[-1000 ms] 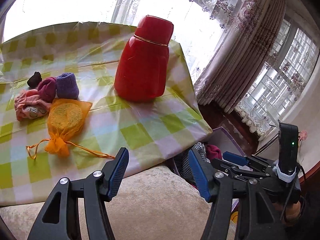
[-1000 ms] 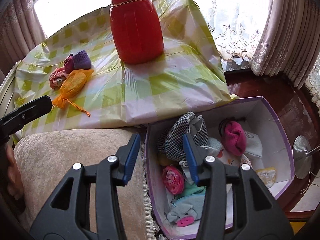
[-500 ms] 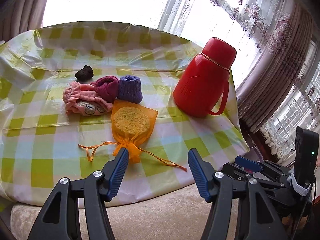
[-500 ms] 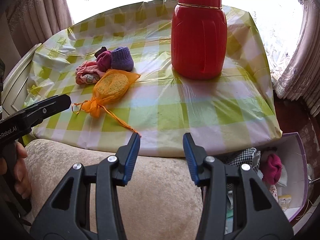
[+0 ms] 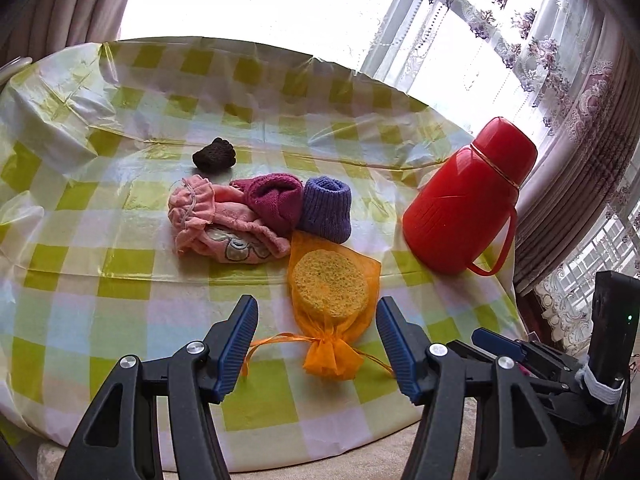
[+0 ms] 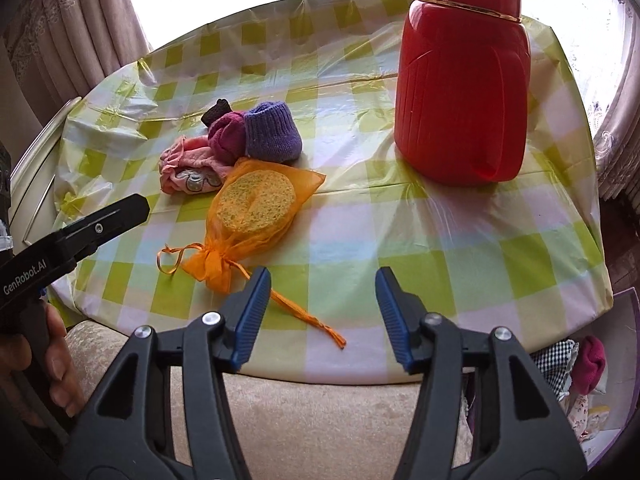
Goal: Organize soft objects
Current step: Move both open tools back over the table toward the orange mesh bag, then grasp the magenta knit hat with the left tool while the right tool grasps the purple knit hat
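An orange mesh pouch [image 5: 332, 304] [image 6: 252, 216] with a yellow sponge inside lies on the checked tablecloth. Behind it sit a pink cloth [image 5: 216, 224] [image 6: 188, 168], a maroon sock [image 5: 276, 200] [image 6: 226, 138], a purple sock [image 5: 326, 210] [image 6: 272, 132] and a small dark piece [image 5: 214, 154] [image 6: 214, 112]. My left gripper [image 5: 316, 336] is open and empty, just in front of the pouch's tied end. My right gripper [image 6: 322, 312] is open and empty, over the table's near edge, right of the pouch.
A red thermos jug [image 5: 464, 196] [image 6: 460, 80] stands at the right of the table [image 5: 120, 280] [image 6: 440, 248]. A purple-edged box [image 6: 580, 392] with soft items sits below the table at lower right. A beige cushion [image 6: 320, 420] lies in front. Curtains hang behind.
Both grippers have swung left from the box toward the table and moved closer to the pile. The right gripper has opened wider. The box has slid to the edge of the right view.
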`<move>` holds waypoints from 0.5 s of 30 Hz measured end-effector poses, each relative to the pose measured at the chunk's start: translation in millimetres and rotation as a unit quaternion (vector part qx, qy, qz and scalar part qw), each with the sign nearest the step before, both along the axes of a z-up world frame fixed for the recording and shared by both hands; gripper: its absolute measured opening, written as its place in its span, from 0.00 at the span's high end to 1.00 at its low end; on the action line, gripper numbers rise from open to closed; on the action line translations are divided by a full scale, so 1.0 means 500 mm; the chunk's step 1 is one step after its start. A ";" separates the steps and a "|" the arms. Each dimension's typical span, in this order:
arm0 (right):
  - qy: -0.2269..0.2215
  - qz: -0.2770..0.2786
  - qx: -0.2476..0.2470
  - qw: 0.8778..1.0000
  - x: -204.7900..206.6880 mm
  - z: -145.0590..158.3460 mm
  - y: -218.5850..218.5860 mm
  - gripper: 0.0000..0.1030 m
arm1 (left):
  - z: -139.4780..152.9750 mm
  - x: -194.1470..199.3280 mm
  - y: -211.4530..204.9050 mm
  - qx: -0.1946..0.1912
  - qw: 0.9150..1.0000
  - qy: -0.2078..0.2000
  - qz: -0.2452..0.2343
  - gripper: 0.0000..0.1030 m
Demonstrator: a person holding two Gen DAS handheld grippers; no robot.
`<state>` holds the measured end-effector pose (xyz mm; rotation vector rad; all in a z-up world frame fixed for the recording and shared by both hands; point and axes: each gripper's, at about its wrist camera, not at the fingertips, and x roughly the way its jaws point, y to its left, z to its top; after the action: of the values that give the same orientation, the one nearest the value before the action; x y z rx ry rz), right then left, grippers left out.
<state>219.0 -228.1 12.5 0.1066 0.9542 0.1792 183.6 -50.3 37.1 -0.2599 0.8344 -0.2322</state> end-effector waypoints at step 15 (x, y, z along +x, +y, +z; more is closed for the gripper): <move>0.016 0.023 -0.003 1.000 0.092 -0.035 0.076 0.26 | -0.026 0.137 0.028 0.042 0.999 -0.009 -0.006 0.40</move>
<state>264.8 -189.9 -4.9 0.0823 0.9898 0.2173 251.9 -36.1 24.1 -0.1746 0.8259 -0.2101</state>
